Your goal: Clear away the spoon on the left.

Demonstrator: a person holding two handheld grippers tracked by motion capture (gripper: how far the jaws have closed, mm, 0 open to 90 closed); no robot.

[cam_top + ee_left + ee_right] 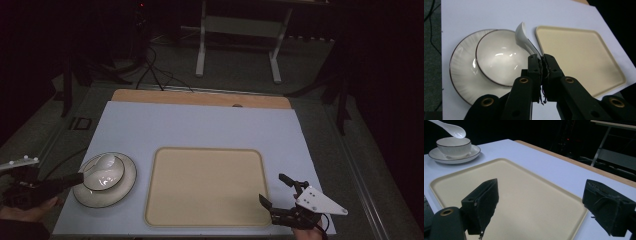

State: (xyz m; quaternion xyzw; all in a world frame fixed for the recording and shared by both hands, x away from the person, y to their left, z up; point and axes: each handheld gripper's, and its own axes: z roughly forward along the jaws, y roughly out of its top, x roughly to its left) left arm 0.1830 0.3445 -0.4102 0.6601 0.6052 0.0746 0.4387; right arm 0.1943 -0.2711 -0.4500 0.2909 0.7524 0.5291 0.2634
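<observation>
In the high view we see a desk [200, 125] under a pale blue-white sheet, with a strip of wood showing along its far edge. At the lower left of the frame sits a white plate [122, 190] with a dark rim, and a white bowl [112, 176] with the same dark rim stands on it. A white ceramic spoon [100, 162] is held over the bowl, its scoop above the bowl's far-left edge.

The left gripper [80, 177] comes in from the lower left, a hand [27, 212] behind it. In the left gripper view its jaws are pressed tight together on the spoon's handle, and the spoon [524, 37] rises up and away from them, at the bowl's [499, 57] right rim, with the plate [461, 70] beneath.

A beige tray [207, 185] with rounded corners lies in the lower middle of the high view, just right of the plate.

The right gripper [275, 190] is at the lower right, over the tray's near right corner. In the right gripper view its jaws stand wide apart with nothing between them, the tray [529, 202] below, and the bowl [454, 146], plate [439, 157] and spoon [451, 128] at the upper left.
</observation>
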